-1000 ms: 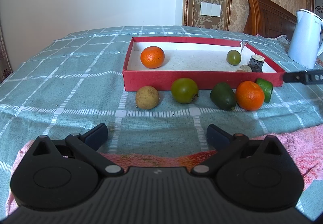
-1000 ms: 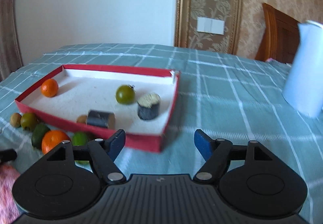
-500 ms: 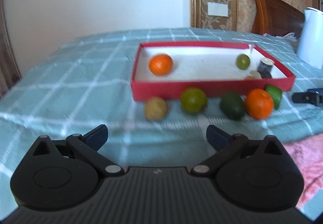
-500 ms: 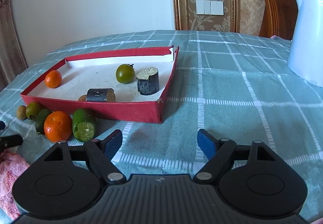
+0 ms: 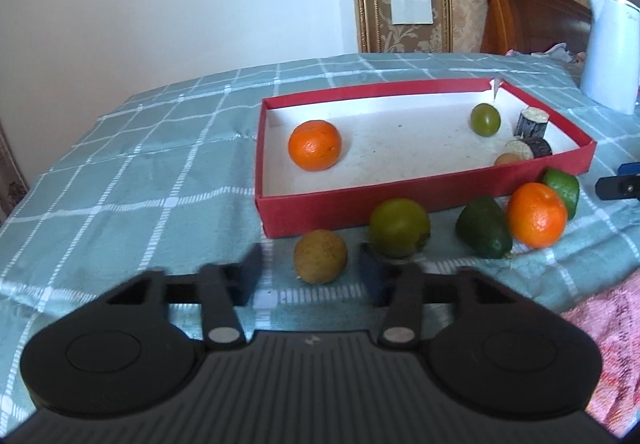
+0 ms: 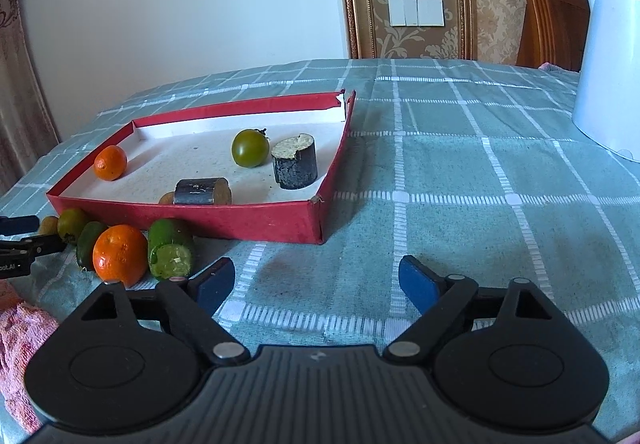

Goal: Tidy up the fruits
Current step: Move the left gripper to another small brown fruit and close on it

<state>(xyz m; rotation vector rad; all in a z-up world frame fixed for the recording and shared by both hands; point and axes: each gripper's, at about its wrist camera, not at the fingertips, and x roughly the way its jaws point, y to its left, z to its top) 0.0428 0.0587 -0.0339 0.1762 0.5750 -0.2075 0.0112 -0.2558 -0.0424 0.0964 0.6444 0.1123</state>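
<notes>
A red box (image 5: 420, 199) with a white floor holds an orange (image 5: 315, 145), a green tomato (image 5: 485, 119) and two dark cylinder pieces (image 5: 531, 122). In front of it lie a brown round fruit (image 5: 320, 262), a yellow-green fruit (image 5: 399, 222), an avocado (image 5: 484, 228), a second orange (image 5: 537, 214) and a cut green piece (image 5: 562, 185). My left gripper (image 5: 310, 276) is closing with the brown fruit between its blurred fingers; small gaps still show on both sides. My right gripper (image 6: 316, 282) is opening over bare cloth, right of the cut green piece (image 6: 171, 254).
A white kettle (image 6: 608, 55) stands at the far right on the checked green tablecloth. A pink towel (image 5: 600, 324) lies at the near edge between the two grippers. A wooden chair back and a papered wall stand behind the table.
The left gripper has moved forward to the brown fruit and its jaws have narrowed around it. The right gripper's jaws have widened.
</notes>
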